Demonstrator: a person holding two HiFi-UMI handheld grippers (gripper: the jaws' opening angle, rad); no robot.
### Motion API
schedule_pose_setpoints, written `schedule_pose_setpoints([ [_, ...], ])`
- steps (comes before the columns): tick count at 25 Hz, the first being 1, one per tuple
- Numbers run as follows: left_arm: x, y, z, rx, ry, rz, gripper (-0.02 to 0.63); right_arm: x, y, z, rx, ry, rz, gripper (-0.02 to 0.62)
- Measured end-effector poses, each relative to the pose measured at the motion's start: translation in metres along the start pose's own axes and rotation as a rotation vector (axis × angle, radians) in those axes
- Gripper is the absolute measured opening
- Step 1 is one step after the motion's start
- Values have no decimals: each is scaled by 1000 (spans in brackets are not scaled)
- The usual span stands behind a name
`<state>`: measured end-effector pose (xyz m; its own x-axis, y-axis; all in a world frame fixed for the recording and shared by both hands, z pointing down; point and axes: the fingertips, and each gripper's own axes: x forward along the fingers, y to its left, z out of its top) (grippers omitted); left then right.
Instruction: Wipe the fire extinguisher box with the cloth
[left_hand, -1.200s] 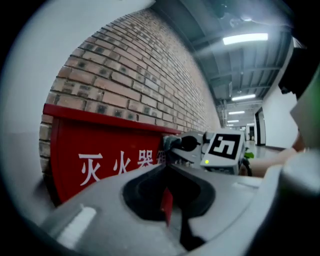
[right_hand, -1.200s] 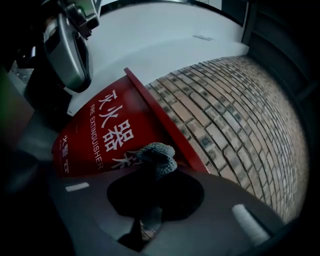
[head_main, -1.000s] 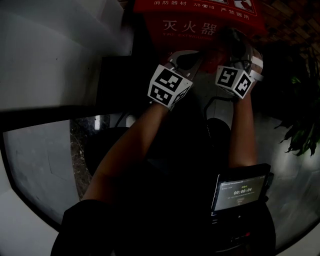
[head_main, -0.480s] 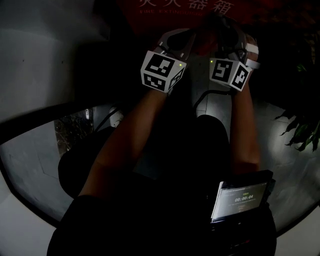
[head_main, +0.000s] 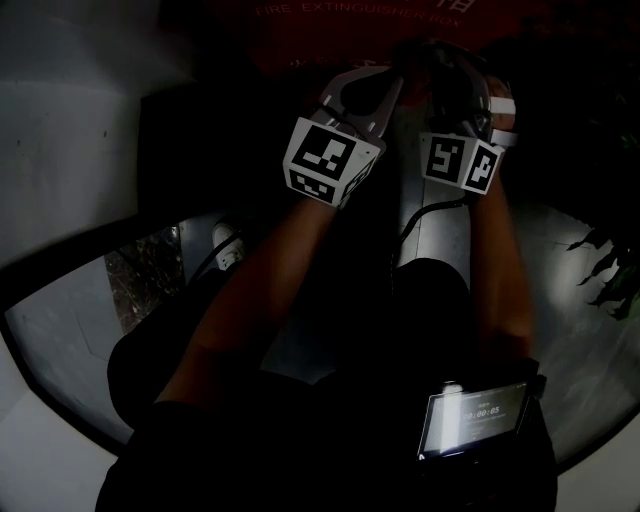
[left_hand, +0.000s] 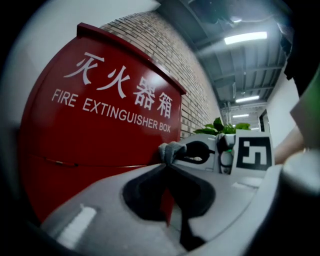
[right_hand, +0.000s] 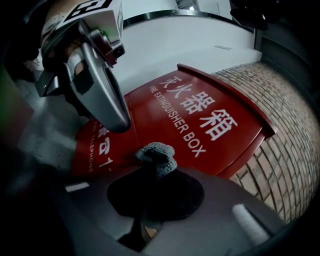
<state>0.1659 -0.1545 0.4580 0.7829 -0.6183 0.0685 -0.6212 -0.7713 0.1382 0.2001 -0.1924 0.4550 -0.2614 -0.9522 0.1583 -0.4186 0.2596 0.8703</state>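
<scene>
The red fire extinguisher box (left_hand: 100, 125) is seen straight ahead of both pairs of fingers. Its front face is printed with white Chinese characters and the words "FIRE EXTINGUISHER BOX".

A small bunched piece of grey cloth (right_hand: 156, 156) is pinched between the closed fingers of the right gripper (right_hand: 156, 173). A knitted wad is left sticking out beyond their tips, close in front of the lettered face. Whether the red surface is touched by it cannot be told.

The fingers of the left gripper (left_hand: 167, 164) are brought together at their tips, and nothing is made out between them. The cloth wad is seen just past those tips, on the right gripper's side. The two grippers are held side by side, near each other, with the left fingers a little apart from the cloth.

Beyond the fingers, to the right of the box, a brick wall (left_hand: 197, 75) is seen, and a green leafy plant (left_hand: 220, 126) shows past the right gripper.

In the dark head view both grippers are held close below the box's lettering. The forearms (head_main: 270, 290) are stretched out behind them. A lit screen (head_main: 472, 420) is seen low down, well behind the right gripper's fingers.
</scene>
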Motion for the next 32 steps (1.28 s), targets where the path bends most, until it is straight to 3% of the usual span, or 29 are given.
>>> schedule_pose_setpoints([
  [17, 1, 10, -91, -12, 153, -2, 2, 21, 117, -56, -95, 76, 183, 34],
  [32, -27, 30, -114, -72, 198, 25, 2, 38, 221, -119, -80, 273, 399, 34],
])
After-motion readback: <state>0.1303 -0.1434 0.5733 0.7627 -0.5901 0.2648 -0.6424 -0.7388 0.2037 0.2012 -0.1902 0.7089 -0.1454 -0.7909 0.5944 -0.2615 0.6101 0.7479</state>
